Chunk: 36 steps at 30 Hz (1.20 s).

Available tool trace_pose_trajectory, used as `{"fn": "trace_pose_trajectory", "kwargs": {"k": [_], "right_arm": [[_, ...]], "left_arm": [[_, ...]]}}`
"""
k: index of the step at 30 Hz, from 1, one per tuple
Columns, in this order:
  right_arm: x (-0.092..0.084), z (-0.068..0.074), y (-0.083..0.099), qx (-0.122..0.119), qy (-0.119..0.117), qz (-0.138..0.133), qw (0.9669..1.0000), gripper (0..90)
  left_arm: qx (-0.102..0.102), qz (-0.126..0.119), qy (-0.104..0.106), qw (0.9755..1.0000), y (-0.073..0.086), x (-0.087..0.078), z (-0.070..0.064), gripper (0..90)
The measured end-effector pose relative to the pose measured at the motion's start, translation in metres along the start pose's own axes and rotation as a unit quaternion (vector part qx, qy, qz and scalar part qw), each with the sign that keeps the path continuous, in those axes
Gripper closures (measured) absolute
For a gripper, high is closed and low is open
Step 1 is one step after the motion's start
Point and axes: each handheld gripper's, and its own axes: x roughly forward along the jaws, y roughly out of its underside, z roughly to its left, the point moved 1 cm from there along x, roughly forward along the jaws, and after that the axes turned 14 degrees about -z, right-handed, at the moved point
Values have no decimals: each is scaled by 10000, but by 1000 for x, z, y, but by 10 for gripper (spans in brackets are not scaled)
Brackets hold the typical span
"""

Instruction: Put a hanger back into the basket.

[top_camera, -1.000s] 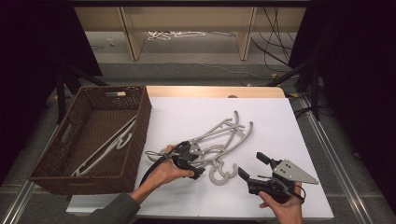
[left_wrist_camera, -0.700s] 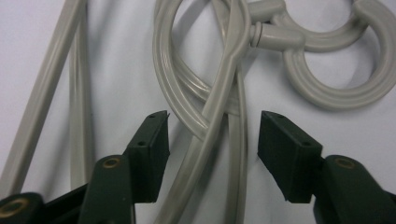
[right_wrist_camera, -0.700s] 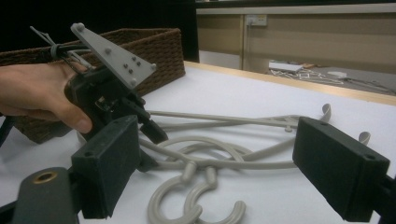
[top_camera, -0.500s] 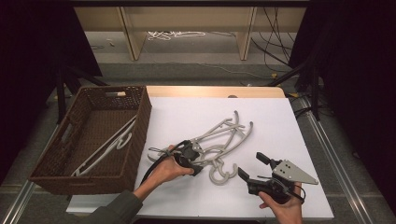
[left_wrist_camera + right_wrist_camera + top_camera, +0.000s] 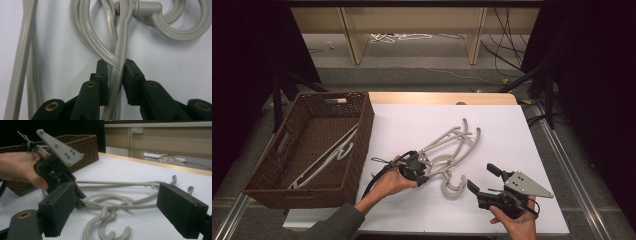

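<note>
Several grey plastic hangers lie tangled in the middle of the white board. My left gripper, held in a hand, sits at the left side of the pile. In the left gripper view its jaws are shut on a thin bar of one grey hanger, just below the looped hooks. My right gripper rests open near the board's front right, a little right of the hooks. In the right gripper view its wide-apart jaws frame the hangers and the left gripper.
A brown wicker basket stands at the board's left edge with white hangers lying inside. The basket also appears behind the left hand. A wooden strip runs along the board's far edge; beyond it are a shelf and cables on the floor.
My left gripper has edged slightly to the right into the hanger pile. The right gripper has stayed put and open.
</note>
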Motion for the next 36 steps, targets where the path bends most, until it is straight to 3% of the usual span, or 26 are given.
{"fn": "trace_pose_trajectory", "kwargs": {"k": [4,5,6,7,8,9,10,11,12,15,16,17,18,19,20,21,30,32,33,34,36], "right_arm": [[-2,-1,-1,-46,52,44,10000,161],[-3,-2,-2,-61,66,119,9999,161],[-3,-2,-2,-50,81,79,9999,161],[-3,-2,-2,-37,92,118,9999,161],[-2,-2,-2,-16,62,-33,10000,161],[-2,-2,-2,-16,62,-33,10000,161],[-3,-3,-2,-23,72,-42,10000,161],[-3,-3,-2,-41,70,-47,10000,161],[-3,-3,-2,-24,58,-42,10000,161],[-4,-4,-3,-31,104,-52,9999,162],[-4,-4,-3,4,70,-47,10000,162],[-4,-4,-3,4,70,-47,10000,162],[-4,-4,-3,-10,109,-61,9999,162],[-4,-4,-3,-10,109,-61,9999,162],[-4,-3,-3,6,83,-51,10000,162],[-4,-3,-3,-8,61,-79,10000,162],[-3,-1,-1,-12,55,24,10000,162],[-2,0,-1,-42,96,-29,9999,162],[-3,-1,-1,-46,86,-22,9999,162],[-3,-1,-1,-35,70,9,10000,162],[-4,-1,-1,-7,95,39,9999,162]], "left_arm": [[358,-136,-318,9988,-5,-9,4,757],[300,-162,-225,9992,-6,-10,3,759],[309,-215,-280,9989,-7,-12,4,762],[426,-286,-551,9972,-9,-15,5,766],[505,-336,-769,9952,-11,-18,7,780],[445,-412,-741,9954,-12,-20,7,780],[523,-436,-1041,9922,-14,-24,9,790],[481,-466,-965,9931,-14,-26,10,797],[533,-512,-1147,9907,-15,-29,12,802],[476,-692,-1178,9895,-16,-35,16,809],[424,-842,-1366,9861,-17,-37,17,811],[395,-869,-1369,9860,-18,-38,18,811],[433,-833,-1315,9869,-18,-41,20,811],[478,-835,-1351,9862,-19,-44,22,811],[-17,-914,-107,9958,-17,-39,17,812],[-882,-990,-25,9912,-15,-41,7,812],[-1144,-1421,-145,9831,-22,-63,17,812],[-1273,-1533,-90,9799,-23,-70,18,813],[-1249,-1569,-45,9797,-24,-72,19,813],[-1345,-1654,-63,9770,-25,-73,18,813],[-1370,-1742,-66,9751,-26,-77,19,813]]}}
